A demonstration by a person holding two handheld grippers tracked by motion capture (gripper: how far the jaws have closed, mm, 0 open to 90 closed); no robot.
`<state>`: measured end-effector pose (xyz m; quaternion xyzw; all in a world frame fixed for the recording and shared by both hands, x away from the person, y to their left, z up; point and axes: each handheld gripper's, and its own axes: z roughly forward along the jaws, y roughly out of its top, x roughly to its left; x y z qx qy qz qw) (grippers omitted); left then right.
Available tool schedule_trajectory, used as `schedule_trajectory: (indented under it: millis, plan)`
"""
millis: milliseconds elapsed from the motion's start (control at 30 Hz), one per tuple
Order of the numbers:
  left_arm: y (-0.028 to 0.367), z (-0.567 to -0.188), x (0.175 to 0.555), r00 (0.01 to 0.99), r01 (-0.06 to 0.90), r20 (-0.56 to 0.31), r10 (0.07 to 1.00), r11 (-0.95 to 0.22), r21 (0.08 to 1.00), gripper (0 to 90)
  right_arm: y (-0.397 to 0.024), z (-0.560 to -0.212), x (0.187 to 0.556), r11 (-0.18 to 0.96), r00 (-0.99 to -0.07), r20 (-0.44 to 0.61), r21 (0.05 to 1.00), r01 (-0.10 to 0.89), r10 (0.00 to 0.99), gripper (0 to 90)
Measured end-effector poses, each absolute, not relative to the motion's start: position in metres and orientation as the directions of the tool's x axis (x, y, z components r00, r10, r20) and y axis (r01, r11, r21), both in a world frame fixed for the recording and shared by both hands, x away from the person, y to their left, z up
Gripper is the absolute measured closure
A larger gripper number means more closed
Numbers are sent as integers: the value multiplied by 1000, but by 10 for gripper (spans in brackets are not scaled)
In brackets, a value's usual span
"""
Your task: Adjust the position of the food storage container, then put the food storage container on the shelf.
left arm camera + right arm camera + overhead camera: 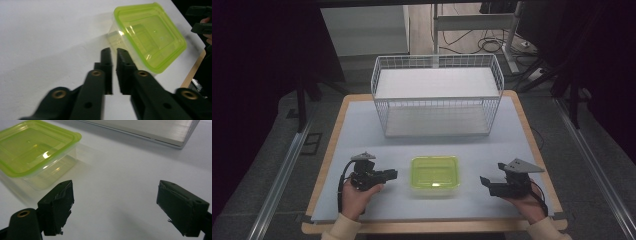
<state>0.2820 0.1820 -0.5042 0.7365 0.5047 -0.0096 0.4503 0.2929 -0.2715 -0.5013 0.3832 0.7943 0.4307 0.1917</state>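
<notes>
Green-lidded container point(435, 173) lies lid-up, long axis left-right, between both grippers' released, empty fingers point(57, 202).

White-topped table point(362, 130); on it 1 green-lidded container point(435, 173); 1 wire basket point(437, 95)

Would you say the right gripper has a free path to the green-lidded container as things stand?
Probably yes: the right gripper is open and empty, beside the container, with bare table between them.
</notes>
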Motion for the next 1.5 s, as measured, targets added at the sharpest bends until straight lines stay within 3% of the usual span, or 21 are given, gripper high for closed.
schedule_trajectory:
  millis: [33, 67, 133, 367, 767, 1500]
  plan:
    - [182, -502, 281, 496, 741, -461, 736, -82, 666, 745, -271, -501, 293, 335, -633, 26, 831, 444, 774, 147]
    - [183, -499, 279, 499, 724, -454, 738, -68, 686, 597, -271, -501, 293, 329, -640, 39, 833, 445, 768, 147]
    - [184, -497, 278, 498, 721, -457, 737, -59, 690, 524, -271, -501, 293, 325, -643, 49, 832, 450, 765, 147]
    - [185, -490, 275, 499, 717, -475, 725, -38, 696, 456, -265, -498, 291, 306, -674, 114, 827, 471, 730, 197]
    - [176, -493, 279, 492, 757, -553, 672, -17, 654, 446, -252, -498, 293, 255, -681, 311, 762, 596, 663, 265]
    - [154, -503, 300, 472, 812, -615, 632, -40, 582, 478, -232, -507, 316, 165, -610, 475, 688, 707, 634, 382]
